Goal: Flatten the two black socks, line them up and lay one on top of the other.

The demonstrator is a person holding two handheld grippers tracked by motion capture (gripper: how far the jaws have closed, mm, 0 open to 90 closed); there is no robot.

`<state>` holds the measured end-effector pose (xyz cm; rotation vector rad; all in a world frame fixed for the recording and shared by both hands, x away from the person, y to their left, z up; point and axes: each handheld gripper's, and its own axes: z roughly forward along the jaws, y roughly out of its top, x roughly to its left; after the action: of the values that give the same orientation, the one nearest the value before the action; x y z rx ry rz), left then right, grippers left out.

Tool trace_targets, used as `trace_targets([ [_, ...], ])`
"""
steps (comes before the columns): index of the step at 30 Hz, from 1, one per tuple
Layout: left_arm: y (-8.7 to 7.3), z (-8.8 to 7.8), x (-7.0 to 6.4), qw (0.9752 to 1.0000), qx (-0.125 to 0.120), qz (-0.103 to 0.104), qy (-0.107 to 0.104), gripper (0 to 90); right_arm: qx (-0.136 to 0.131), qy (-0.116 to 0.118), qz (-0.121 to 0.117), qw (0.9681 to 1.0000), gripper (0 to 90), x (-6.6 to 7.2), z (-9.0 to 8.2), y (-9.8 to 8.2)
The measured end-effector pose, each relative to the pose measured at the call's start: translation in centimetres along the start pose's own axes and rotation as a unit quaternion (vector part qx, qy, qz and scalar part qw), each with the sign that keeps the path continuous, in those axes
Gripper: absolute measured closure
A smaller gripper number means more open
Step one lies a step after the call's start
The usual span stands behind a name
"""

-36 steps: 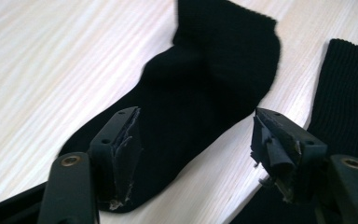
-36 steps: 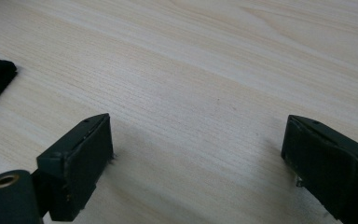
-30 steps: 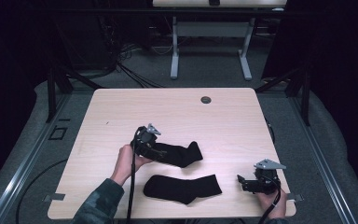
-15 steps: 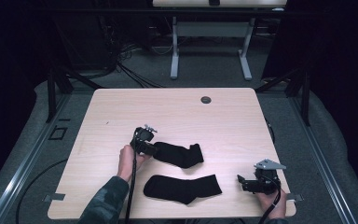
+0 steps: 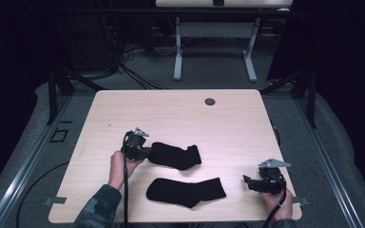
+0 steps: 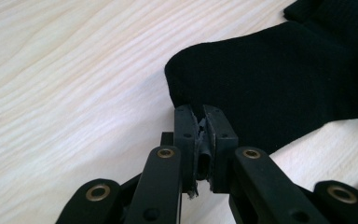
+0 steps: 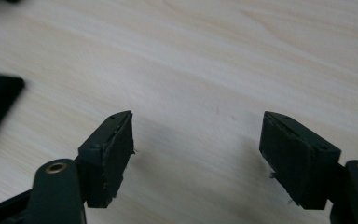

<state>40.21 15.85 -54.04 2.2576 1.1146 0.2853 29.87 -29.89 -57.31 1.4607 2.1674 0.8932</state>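
Two black socks lie on the pale wood surface (image 5: pixel 180 109), one beyond the other, both with their long axes running roughly left to right across it. The far sock (image 5: pixel 176 155) is the one in hand: the left claw (image 5: pixel 142 153) has its jaws pressed together on the sock's left end, and in the left gripper view the fabric edge (image 6: pixel 242 88) is pinched between the two black pads at the rounded tip, with the rest of the sock stretching away to the right and lying flat. The near sock (image 5: pixel 186 191) sits free, just toward the person from the first, touched by nothing.

The right claw (image 5: pixel 248 182) rests near the right front edge of the surface, jaws spread wide with bare wood between them (image 7: pixel 196 140); it points left, toward the near sock, whose right end lies a little way off from it. A dark corner at the left edge of the right gripper view is probably that sock, though it is too blurred to be sure.

Judging from this, the coming move turns on the far sock's axis: the left claw holds one end, so any drag or lift will trail the sock out to the right. The right claw is the nearer one to both socks' free right ends.
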Motion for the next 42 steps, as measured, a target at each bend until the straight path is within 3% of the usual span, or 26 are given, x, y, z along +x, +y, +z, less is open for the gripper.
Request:
trace_targets([
  [4, -0.8, 0.3, 0.9, 0.9999, 0.009, -0.012, -0.004, 83.9, 0.005, 0.045, 0.010, 0.9989, 32.7, 1.6, 0.2, 4.1],
  [9, -1.4, 0.8, 1.3, 0.9996, 0.010, -0.023, -0.008, 82.8, 0.030, 0.103, -0.023, 0.9939, 45.0, 4.7, 3.1, 9.5],
  [10, -1.5, 0.8, 1.3, 0.9996, 0.011, -0.024, -0.010, 82.7, 0.035, 0.121, -0.025, 0.9917, 45.5, 5.4, 3.9, 10.3],
  [15, -1.6, 0.8, 1.2, 0.9996, 0.011, -0.023, -0.012, 82.6, 0.059, 0.146, -0.040, 0.9866, 45.2, 8.5, 6.8, 12.9],
  [18, -1.6, 0.9, 1.2, 0.9995, 0.011, -0.025, -0.014, 82.7, 0.063, 0.162, -0.021, 0.9846, 44.3, 9.7, 8.3, 13.5],
  [21, -1.7, 1.0, 1.1, 0.9995, 0.014, -0.023, -0.014, 82.8, 0.079, 0.147, -0.034, 0.9854, 48.0, 10.8, 9.4, 13.5],
  [24, -1.7, 1.0, 1.0, 0.9995, 0.014, -0.023, -0.015, 83.0, 0.098, 0.135, -0.034, 0.9853, 59.7, 11.0, 10.4, 13.1],
  [30, -1.6, 1.1, 0.8, 0.9995, 0.018, -0.018, -0.019, 83.7, 0.078, 0.127, -0.056, 0.9872, 81.4, 11.3, 10.7, 12.1],
  [33, -1.6, 1.1, 0.7, 0.9995, 0.018, -0.018, -0.021, 84.1, 0.076, 0.122, -0.060, 0.9878, 83.8, 11.2, 10.5, 12.0],
  [37, -1.0, 0.6, -0.1, 0.9989, -0.004, -0.031, -0.036, 84.4, 0.061, 0.110, -0.063, 0.9901, 84.1, 11.0, 9.3, 11.9],
  [39, -0.5, 0.4, -0.8, 0.9986, -0.012, -0.025, -0.045, 84.5, 0.048, 0.098, -0.067, 0.9918, 84.1, 10.7, 8.4, 11.9],
  [42, 0.6, 0.0, -2.0, 0.9974, -0.023, -0.017, -0.066, 84.5, 0.039, 0.058, -0.080, 0.9943, 84.0, 10.2, 6.6, 11.8],
])
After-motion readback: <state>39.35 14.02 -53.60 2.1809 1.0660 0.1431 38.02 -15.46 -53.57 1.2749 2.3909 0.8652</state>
